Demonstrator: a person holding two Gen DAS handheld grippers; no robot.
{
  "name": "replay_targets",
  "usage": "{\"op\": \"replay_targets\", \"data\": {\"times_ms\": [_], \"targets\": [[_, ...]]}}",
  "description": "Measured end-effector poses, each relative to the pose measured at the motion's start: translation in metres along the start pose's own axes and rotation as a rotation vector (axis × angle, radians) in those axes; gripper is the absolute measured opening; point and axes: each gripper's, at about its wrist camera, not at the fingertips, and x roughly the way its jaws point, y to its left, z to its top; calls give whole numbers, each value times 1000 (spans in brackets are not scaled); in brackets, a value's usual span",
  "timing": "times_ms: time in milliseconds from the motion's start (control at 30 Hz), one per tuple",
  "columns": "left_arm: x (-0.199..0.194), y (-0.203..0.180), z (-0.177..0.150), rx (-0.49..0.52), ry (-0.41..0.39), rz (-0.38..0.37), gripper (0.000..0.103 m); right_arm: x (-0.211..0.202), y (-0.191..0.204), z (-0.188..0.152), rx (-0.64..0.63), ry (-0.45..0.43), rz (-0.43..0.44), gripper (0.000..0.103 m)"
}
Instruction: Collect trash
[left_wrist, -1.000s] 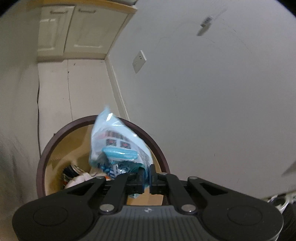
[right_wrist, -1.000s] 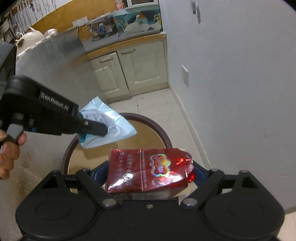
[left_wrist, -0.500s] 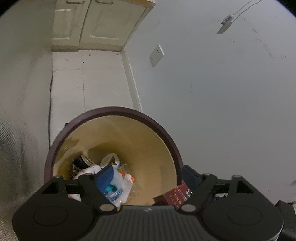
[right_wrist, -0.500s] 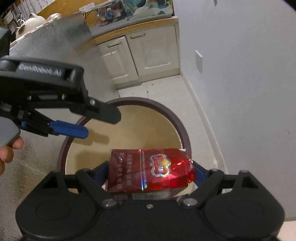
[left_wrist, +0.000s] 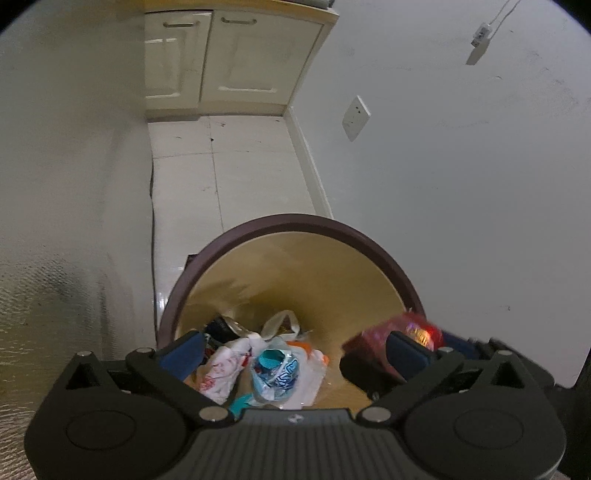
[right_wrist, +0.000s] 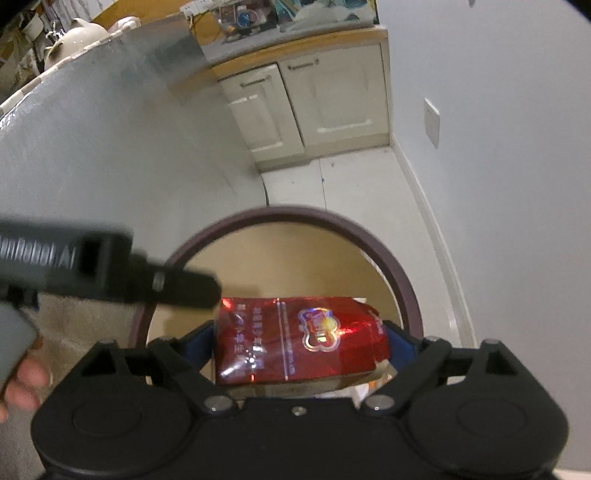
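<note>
A round trash bin with a maroon rim (left_wrist: 332, 226) and tan inside stands on the floor by the wall. The light blue wrapper (left_wrist: 275, 373) lies inside it on other trash. My left gripper (left_wrist: 295, 350) is open and empty above the bin's near edge. My right gripper (right_wrist: 299, 343) is shut on a shiny red packet (right_wrist: 295, 338) and holds it over the bin (right_wrist: 402, 280). The red packet shows blurred at the right of the left wrist view (left_wrist: 402, 332). The left gripper (right_wrist: 110, 266) crosses the right wrist view at the left.
Cream cabinet doors (left_wrist: 221, 59) stand at the far end of a white tiled floor (left_wrist: 229, 177). A grey wall with a white socket plate (left_wrist: 355, 118) runs along the right. A silvery textured surface (right_wrist: 92, 155) rises on the left.
My left gripper opened and dropped the light blue wrapper into the bin. It then drew back toward the left. My right gripper moved the red packet farther over the bin.
</note>
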Motion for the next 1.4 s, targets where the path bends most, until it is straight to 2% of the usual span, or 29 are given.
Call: {"op": "replay_targets", "data": {"times_ms": [33,233,500,833,1133,1400], "targets": [[0,1,0,1,-3,3,103,2,1,1,-3,-11,-1,103],[6,2,0,23,-3,38,103,3,3,0,-14,2,11,103],[12,9,-8,37,8,99,103,-8,-9,-8,8,26,-16,103],[5,13,-22,34,16,120,103,-29,-13,-11,10,30,-23,103],[-30,-6,-27,54,-42,98,103,-60,-12,-1,32,-14,-17,103],[-75,-15,-34,85,-109,123,103,-103,0,3,32,-70,-53,103]]}}
